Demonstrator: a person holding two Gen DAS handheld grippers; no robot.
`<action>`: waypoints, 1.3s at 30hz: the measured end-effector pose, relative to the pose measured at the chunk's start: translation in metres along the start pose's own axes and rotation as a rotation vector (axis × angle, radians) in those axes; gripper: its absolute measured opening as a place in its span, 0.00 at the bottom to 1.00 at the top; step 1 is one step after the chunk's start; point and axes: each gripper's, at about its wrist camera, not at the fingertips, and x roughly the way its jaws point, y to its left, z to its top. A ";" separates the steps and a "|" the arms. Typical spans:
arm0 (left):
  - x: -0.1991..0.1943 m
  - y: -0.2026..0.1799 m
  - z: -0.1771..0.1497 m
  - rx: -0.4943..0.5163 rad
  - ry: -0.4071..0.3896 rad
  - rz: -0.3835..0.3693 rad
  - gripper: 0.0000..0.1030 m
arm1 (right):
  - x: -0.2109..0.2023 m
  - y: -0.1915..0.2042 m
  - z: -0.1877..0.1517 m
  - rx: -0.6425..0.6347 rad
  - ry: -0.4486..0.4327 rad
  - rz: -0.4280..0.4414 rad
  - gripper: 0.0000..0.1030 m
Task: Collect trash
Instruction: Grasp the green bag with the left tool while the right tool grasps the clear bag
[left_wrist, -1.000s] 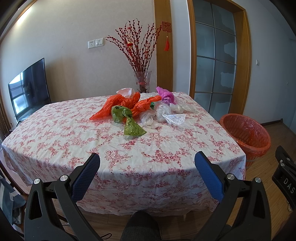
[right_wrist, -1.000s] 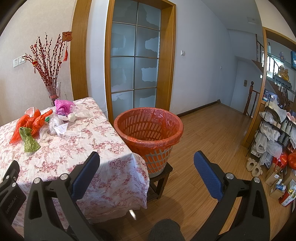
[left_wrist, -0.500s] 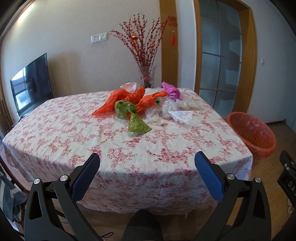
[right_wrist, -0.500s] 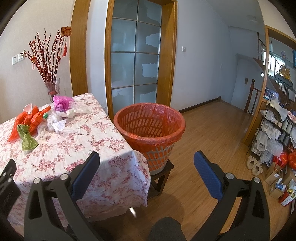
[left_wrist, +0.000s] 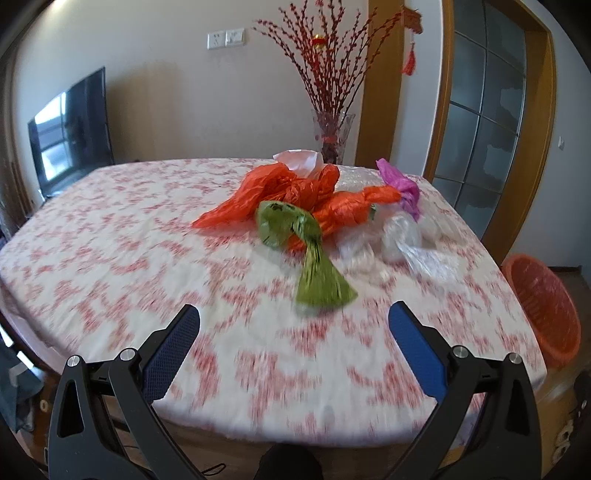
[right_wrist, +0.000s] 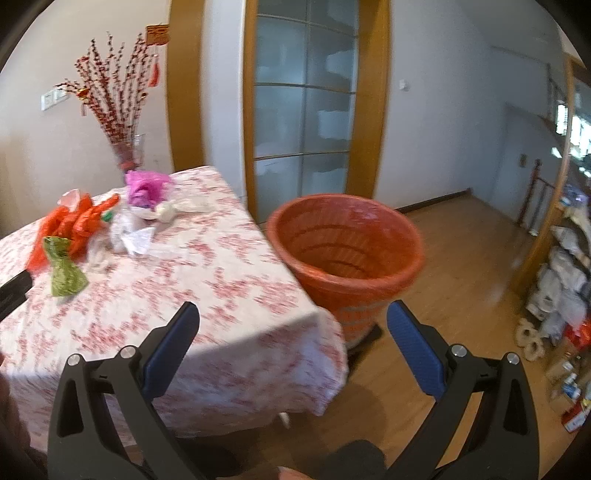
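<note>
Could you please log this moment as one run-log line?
left gripper: open, empty | right gripper: open, empty | crumpled green plastic bag: on floral-clothed table | orange lined wastebasket: beside table

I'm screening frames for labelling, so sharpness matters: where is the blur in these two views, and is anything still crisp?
Left wrist view: tablecloth and green bag smeared by motion; gripper fingers crisp. Right wrist view: orange basket and tablecloth streaked; fingers sharp. Both show fisheye bending at the edges.
</note>
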 end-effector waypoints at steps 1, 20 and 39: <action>0.008 0.001 0.005 -0.005 0.010 0.001 0.98 | 0.003 0.001 0.002 -0.004 0.001 0.010 0.96; 0.124 0.007 0.056 -0.087 0.159 -0.093 0.64 | 0.085 0.062 0.048 -0.074 0.008 0.127 0.96; 0.106 0.042 0.066 -0.061 0.113 -0.187 0.18 | 0.132 0.132 0.076 -0.076 0.120 0.392 0.90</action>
